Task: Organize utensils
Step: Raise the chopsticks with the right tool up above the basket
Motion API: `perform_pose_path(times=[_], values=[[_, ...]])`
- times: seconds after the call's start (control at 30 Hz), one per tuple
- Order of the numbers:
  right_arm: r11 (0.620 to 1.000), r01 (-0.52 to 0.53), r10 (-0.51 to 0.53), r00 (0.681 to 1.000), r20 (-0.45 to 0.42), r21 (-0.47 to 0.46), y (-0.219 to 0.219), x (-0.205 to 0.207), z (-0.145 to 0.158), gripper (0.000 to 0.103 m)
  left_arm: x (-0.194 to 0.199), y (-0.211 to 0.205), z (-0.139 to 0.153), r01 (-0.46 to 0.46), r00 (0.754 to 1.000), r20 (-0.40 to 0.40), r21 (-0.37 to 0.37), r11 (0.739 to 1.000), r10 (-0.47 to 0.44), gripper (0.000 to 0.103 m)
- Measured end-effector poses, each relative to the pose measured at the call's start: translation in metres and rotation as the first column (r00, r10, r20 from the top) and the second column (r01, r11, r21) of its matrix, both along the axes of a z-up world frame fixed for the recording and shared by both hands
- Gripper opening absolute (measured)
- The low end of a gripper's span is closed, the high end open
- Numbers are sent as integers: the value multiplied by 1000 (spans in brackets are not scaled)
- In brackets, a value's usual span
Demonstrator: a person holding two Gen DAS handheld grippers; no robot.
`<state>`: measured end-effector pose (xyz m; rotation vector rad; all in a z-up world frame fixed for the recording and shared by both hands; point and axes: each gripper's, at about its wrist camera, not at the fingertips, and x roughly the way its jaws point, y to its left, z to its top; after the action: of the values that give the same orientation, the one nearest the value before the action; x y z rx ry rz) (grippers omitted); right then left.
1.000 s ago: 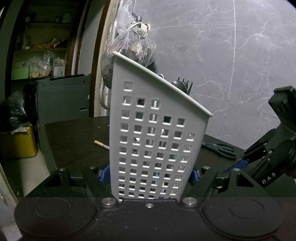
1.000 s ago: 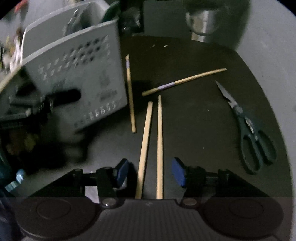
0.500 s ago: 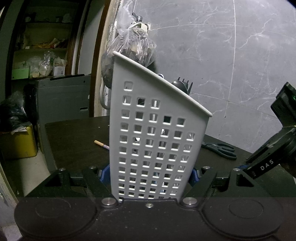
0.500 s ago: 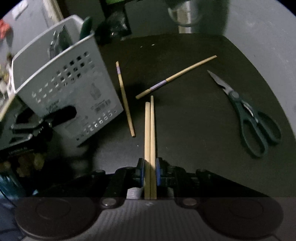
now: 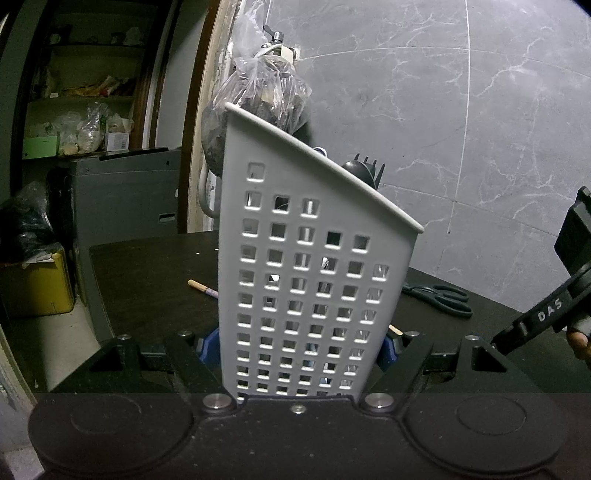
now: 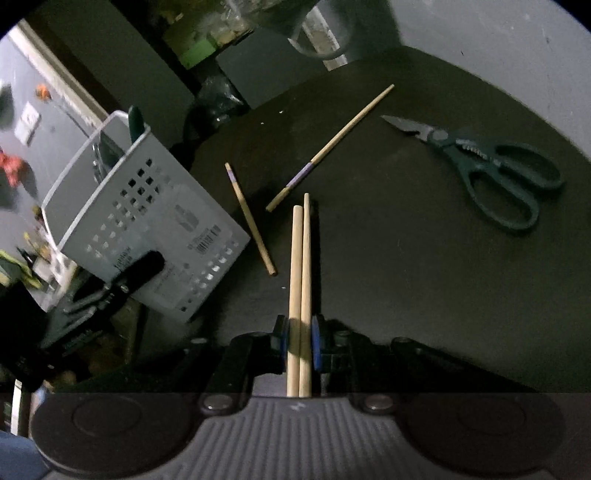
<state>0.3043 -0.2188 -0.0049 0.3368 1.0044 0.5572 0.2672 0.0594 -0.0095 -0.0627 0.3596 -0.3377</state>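
A white perforated utensil holder stands tilted on the dark table, with my left gripper shut on its lower sides. A black fork-like utensil pokes above its rim. In the right wrist view my right gripper is shut on a pair of plain wooden chopsticks that point forward over the table. The holder sits to their left, one black left-gripper finger across its side. Two chopsticks with purple bands lie loose ahead, one near the holder and the other farther back.
Dark green scissors lie on the right of the table and also show behind the holder. A filled plastic bag hangs on the wall behind. A metal pot stands beyond the far table edge. A grey cabinet stands left.
My right gripper's jaws closed on the two plain chopsticks, pressing them together, and the hand rolled so the table now looks tilted. The left gripper and the holder kept still.
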Motion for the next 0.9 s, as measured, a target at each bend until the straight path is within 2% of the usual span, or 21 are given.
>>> perform_pose_path(times=[0.1,0.27,0.47,0.67,0.8,0.9], values=[[993,29,-25,999,-37,111,-9,0,-7,14,0,0,0,0,1000,0,-1,1000,0,78],[962,73,-54,995,-79,264,-20,-6,-22,14,0,0,0,0,1000,0,-1,1000,0,78],[896,126,-93,991,-98,426,-28,-15,-34,14,0,0,0,0,1000,0,-1,1000,0,78],[833,131,-116,991,-63,538,-32,-18,-31,14,0,0,0,0,1000,1,-1,1000,0,78],[783,112,-142,990,1,612,-34,-20,-18,14,0,0,0,1,1000,0,0,1000,-1,78],[764,82,-162,984,68,640,-36,-17,0,14,0,0,0,1,1000,0,0,1000,-1,78]])
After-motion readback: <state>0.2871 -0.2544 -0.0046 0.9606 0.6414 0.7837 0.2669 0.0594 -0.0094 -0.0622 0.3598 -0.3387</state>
